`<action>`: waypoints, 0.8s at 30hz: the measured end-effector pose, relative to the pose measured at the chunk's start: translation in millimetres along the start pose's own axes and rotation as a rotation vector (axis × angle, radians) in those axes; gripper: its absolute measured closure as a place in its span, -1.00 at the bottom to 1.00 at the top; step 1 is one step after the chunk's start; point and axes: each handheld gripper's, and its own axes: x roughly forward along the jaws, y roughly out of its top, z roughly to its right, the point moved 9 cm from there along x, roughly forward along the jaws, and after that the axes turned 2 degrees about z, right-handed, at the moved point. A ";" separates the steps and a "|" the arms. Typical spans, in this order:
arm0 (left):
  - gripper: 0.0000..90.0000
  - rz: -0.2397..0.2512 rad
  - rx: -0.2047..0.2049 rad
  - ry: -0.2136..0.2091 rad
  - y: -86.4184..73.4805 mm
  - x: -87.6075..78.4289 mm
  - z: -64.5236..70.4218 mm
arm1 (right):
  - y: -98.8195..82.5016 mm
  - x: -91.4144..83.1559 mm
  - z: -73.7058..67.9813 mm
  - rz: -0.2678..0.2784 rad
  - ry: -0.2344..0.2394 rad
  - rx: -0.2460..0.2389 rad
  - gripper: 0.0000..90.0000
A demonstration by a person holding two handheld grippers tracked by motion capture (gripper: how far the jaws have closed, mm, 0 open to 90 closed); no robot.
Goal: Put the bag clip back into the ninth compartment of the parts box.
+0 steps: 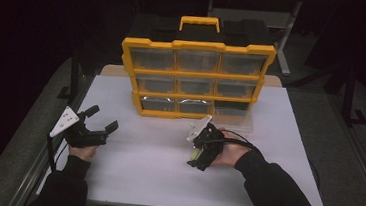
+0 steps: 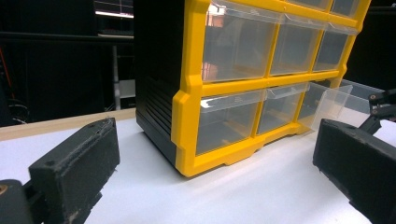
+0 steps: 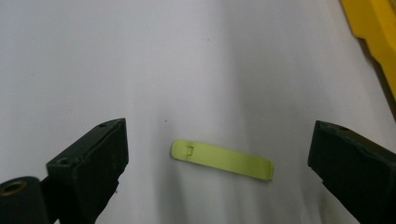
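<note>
The right gripper [image 3: 219, 158], spread wide, hangs over a flat yellow-green strip [image 3: 222, 160] lying crosswise between its jaws.

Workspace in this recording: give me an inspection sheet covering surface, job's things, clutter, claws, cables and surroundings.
Surface: white table top, bare around the items.
Job's things: yellow-framed drawer organizer standing upright at the far side; its bottom right clear drawer is pulled out. A small yellow-green strip lies flat on the table.
Clutter: nothing seen.
Claws: left claw open, hovering near the table's left edge; right claw open, jaws either side of the strip, not touching it.
Cables: black cable loops over the right hand.
Surroundings: dark room, grey floor, table legs behind.
</note>
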 end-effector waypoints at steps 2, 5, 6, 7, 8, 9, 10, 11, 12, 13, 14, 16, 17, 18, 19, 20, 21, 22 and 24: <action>-0.99 0.001 0.000 -0.001 0.0 -0.1 0.0 | -0.7 3.4 -0.6 -0.019 0.005 -0.015 -0.87; -0.99 0.001 -0.001 -0.001 0.1 -0.1 -0.1 | -2.1 6.5 -0.9 -0.038 0.013 -0.015 -0.83; -0.99 0.002 -0.002 -0.001 0.2 -0.1 -0.1 | -2.9 8.0 -0.7 -0.046 0.019 -0.019 -0.82; -1.00 0.001 -0.001 -0.001 0.1 -0.1 -0.2 | -3.8 10.0 -0.4 -0.052 0.028 -0.019 -0.79; -0.99 0.002 -0.002 -0.001 0.1 0.0 -0.2 | -4.3 10.8 0.0 -0.056 0.030 -0.018 -0.79; -0.99 -0.002 0.000 -0.001 -0.3 -0.1 -0.4 | -4.7 11.6 0.2 -0.058 0.033 -0.016 -0.77; -0.99 -0.002 0.001 -0.002 -0.4 0.1 -0.3 | -5.6 12.8 0.3 -0.063 0.039 -0.016 -0.75; -0.99 -0.003 -0.001 -0.003 -0.5 0.1 -0.1 | -6.2 13.6 0.2 -0.067 0.045 -0.017 -0.71; -0.99 -0.004 0.000 -0.003 -0.6 0.2 0.0 | -6.6 14.3 0.2 -0.068 0.047 -0.022 -0.70; -0.99 -0.004 0.000 -0.003 -0.6 0.2 0.2 | -7.0 15.1 -0.1 -0.073 0.050 -0.024 -0.70; -0.99 -0.004 0.000 -0.004 -0.5 0.2 0.4 | -7.5 15.9 -0.3 -0.079 0.050 -0.029 -0.69; -0.99 -0.002 0.000 -0.003 -0.2 0.1 0.4 | -8.7 17.2 -0.7 -0.091 0.049 -0.042 -0.67; -0.99 0.000 -0.001 -0.003 -0.1 0.1 0.5 | -9.1 17.5 -0.4 -0.094 0.045 -0.047 -0.65; -0.99 0.000 -0.001 -0.003 0.0 0.0 0.4 | -9.8 17.5 -0.4 -0.097 0.044 -0.049 -0.62; -0.99 -0.001 -0.002 -0.003 -0.2 0.0 0.4 | -10.0 17.4 0.2 -0.098 0.040 -0.055 -0.58; -0.99 -0.003 0.000 -0.003 -0.5 0.0 0.3 | -10.5 17.2 0.8 -0.100 0.037 -0.059 -0.53; -0.99 -0.004 -0.001 -0.004 -0.6 0.1 0.4 | -10.7 17.2 1.5 -0.102 0.035 -0.062 -0.50; -0.99 -0.003 -0.001 -0.004 -0.5 0.1 0.6 | -10.9 17.2 2.3 -0.102 0.030 -0.065 -0.47; -0.99 -0.003 -0.001 -0.004 -0.5 0.2 0.6 | -11.1 17.9 4.1 -0.106 0.013 -0.070 -0.42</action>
